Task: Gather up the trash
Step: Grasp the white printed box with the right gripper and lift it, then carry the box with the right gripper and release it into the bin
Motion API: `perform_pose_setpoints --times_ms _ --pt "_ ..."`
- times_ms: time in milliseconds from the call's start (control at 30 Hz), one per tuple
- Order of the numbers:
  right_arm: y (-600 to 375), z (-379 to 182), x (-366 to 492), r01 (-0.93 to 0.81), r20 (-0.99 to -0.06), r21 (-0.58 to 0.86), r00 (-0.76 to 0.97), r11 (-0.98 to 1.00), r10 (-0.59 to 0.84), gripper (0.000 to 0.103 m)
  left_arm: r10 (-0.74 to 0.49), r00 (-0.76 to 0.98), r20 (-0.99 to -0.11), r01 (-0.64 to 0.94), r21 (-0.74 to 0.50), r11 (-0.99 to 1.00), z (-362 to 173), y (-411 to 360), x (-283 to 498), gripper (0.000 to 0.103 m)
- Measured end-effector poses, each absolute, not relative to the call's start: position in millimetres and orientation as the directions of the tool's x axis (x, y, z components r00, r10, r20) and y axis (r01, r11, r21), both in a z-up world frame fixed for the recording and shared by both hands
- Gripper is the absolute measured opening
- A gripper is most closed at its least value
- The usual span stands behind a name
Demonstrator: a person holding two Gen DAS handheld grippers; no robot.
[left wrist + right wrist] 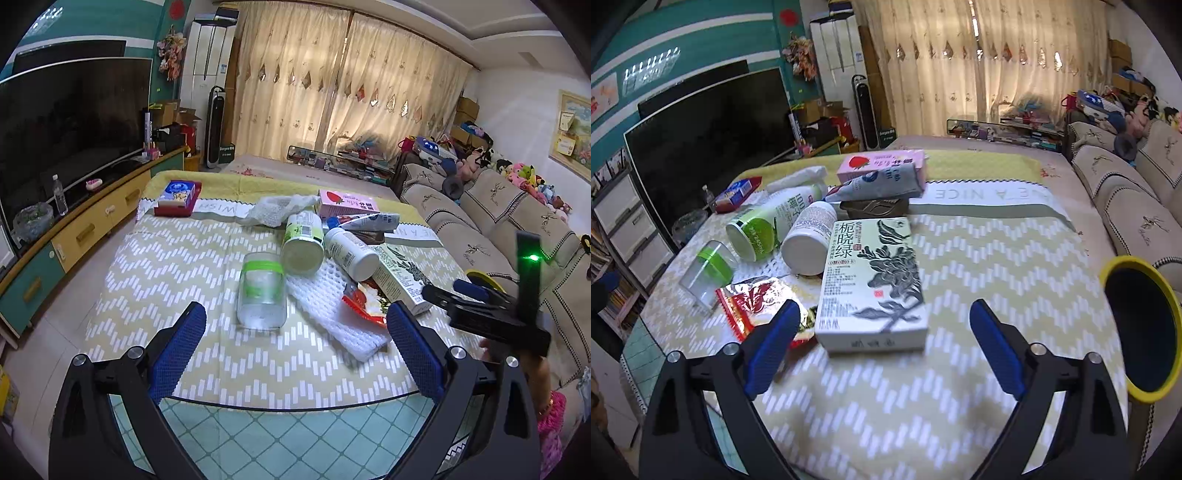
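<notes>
Trash lies piled on a table with a yellow chevron cloth (207, 266). A clear jar with a green band (261, 291) lies nearest my left gripper (295, 332), which is open and empty just before it. Behind it are a green-and-white canister (302, 243), a white bottle (351, 254), white foam netting (332, 317) and a red foil wrapper (364, 302). My right gripper (882, 332) is open and empty, its fingers either side of the near end of a green tea box (873, 284). The wrapper (750, 302) lies by its left finger.
A yellow-rimmed bin (1141, 328) stands at the table's right edge. A pink strawberry box (882, 162), a grey tube (886, 182) and a red-and-blue box (177, 197) lie farther back. A TV (70, 122) stands left, a sofa (491, 218) right.
</notes>
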State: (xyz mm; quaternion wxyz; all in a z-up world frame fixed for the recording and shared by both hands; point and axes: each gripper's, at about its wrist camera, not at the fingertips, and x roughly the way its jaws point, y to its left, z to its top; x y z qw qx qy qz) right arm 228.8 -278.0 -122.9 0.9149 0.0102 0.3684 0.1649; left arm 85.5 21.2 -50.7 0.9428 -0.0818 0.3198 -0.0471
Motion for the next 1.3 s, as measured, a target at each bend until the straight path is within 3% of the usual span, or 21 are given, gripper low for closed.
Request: perform_pose_setpoints --times_ms 400,500,567,1033,1300 --pt "-264.4 -150.0 262.7 -0.288 -0.744 0.154 0.596 0.945 0.303 0.086 -0.165 0.767 -0.620 0.037 -0.214 0.976 -64.9 18.4 96.3 0.097" --pt "-258.2 -153.9 265.0 -0.301 -0.757 0.148 0.578 0.942 0.304 0.073 -0.167 0.764 -0.624 0.040 -0.212 0.976 -67.8 13.7 99.0 0.097" --pt "-255.6 -153.8 263.3 -0.301 -0.757 0.131 0.585 0.945 0.291 0.070 -0.165 0.762 -0.626 0.041 -0.208 0.977 -69.7 11.1 99.8 0.097" --pt "-310.1 -103.5 200.5 -0.262 -0.627 0.236 0.694 0.936 0.353 0.068 -0.160 0.747 -0.646 0.039 -0.198 0.979 -83.6 1.8 107.8 0.097" --pt "-386.3 -93.9 184.4 -0.063 -0.600 0.229 0.777 0.971 0.192 0.068 -0.162 0.746 -0.646 0.056 -0.181 0.982 -85.7 -8.0 106.9 0.097"
